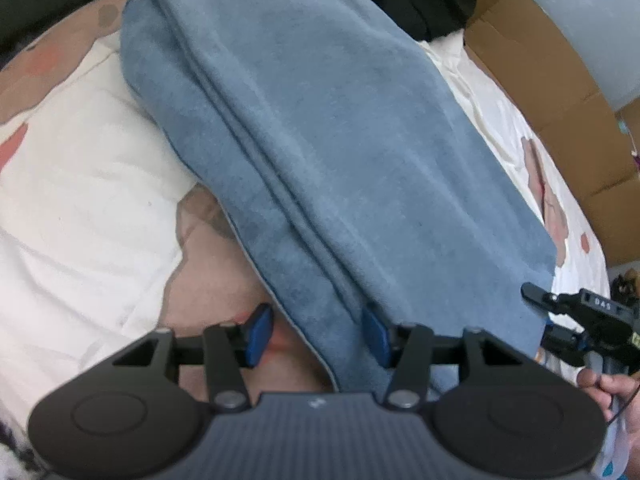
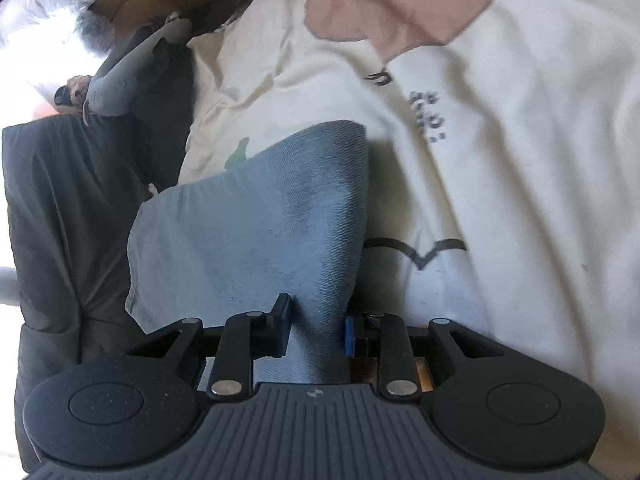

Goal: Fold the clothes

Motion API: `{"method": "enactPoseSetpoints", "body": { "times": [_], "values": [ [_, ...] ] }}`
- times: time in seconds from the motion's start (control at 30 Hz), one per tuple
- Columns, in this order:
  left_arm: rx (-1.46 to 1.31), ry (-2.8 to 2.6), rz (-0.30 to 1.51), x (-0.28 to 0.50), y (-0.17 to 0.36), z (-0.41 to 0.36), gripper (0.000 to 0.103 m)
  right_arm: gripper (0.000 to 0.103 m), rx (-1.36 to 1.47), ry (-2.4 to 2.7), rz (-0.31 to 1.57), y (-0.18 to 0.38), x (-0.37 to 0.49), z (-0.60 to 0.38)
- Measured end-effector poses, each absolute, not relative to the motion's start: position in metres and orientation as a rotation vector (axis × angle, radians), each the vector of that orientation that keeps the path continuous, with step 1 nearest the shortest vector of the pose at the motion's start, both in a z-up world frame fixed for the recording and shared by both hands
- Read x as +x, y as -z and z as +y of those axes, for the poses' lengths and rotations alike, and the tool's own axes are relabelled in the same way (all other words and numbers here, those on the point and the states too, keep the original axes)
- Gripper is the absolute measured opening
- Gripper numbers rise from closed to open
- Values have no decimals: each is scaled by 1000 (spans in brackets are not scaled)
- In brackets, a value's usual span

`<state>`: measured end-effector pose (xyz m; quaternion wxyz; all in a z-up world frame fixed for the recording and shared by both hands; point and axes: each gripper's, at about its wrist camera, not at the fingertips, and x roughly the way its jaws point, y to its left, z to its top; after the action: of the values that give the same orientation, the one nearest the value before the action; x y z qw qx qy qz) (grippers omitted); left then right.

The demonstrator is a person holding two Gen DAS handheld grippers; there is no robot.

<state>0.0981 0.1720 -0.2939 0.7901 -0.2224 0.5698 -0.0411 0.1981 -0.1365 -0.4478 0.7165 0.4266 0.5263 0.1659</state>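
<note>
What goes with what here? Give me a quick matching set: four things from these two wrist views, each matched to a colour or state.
Things:
1. towel
2. bedspread
3. cardboard
4. right claw

Colour or state:
A. brown, flat, past the far edge of the bed
B. shut on blue cloth
C. blue, folded into a long strip
D. cream with pinkish-brown prints

Pairs: 1-C, 2-D, 3-A, 4-B
</note>
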Motion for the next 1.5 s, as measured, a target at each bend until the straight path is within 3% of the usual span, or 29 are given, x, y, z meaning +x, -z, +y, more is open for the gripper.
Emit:
{"method": "enactPoseSetpoints", "body": {
  "times": [0.07, 0.13, 0.33, 0.5, 0.6, 0.7, 1.5],
  "values": [
    [-496, 96, 1238, 94, 297, 170, 54, 27, 921, -372, 1172, 444, 200, -134],
    [-500, 110, 1249, 90, 298, 167, 54, 9, 909, -379, 1158, 438, 200, -134],
    [-556, 141, 1288, 82, 303, 166, 53, 11, 950, -379, 1158, 440, 199, -134],
    [-577, 172, 1325, 81, 304, 161, 35, 17, 954, -407, 1166, 448, 205, -131],
    [-589, 163, 1335, 82, 305, 159, 23, 8, 915, -427, 1146, 443, 206, -130],
    [-606, 152, 1341, 81, 301, 157, 17, 6, 899, -419, 1131, 433, 204, -130],
    [-718, 328, 1326, 56, 277, 118, 14, 5, 749, -420, 1181, 350, 267, -191]
  ]
}}
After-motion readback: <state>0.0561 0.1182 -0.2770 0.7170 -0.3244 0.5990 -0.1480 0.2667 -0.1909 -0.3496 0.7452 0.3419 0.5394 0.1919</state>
